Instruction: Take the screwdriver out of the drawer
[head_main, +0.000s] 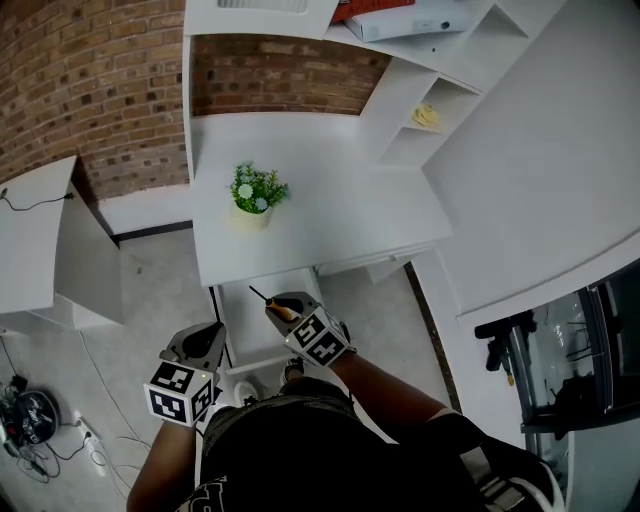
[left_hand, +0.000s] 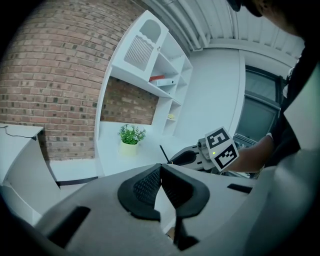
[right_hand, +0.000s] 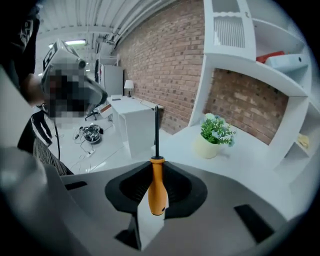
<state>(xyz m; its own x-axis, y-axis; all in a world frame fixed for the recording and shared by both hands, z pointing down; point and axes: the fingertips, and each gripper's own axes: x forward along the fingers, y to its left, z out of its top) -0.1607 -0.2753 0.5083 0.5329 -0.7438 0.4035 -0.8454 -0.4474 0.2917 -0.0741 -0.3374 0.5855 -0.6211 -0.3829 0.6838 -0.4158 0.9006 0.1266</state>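
The fingers of your right gripper are clamped on the orange handle of the screwdriver, which is held over the open drawer. Removal appears essentially complete. Its long axis runs along the fingers, with the black shaft pointing toward the desk. Your left gripper has its fingers closed on nothing.

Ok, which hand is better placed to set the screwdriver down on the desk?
Right: the right tongs already grip the screwdriver near the desk; the left tongs are shut and empty.
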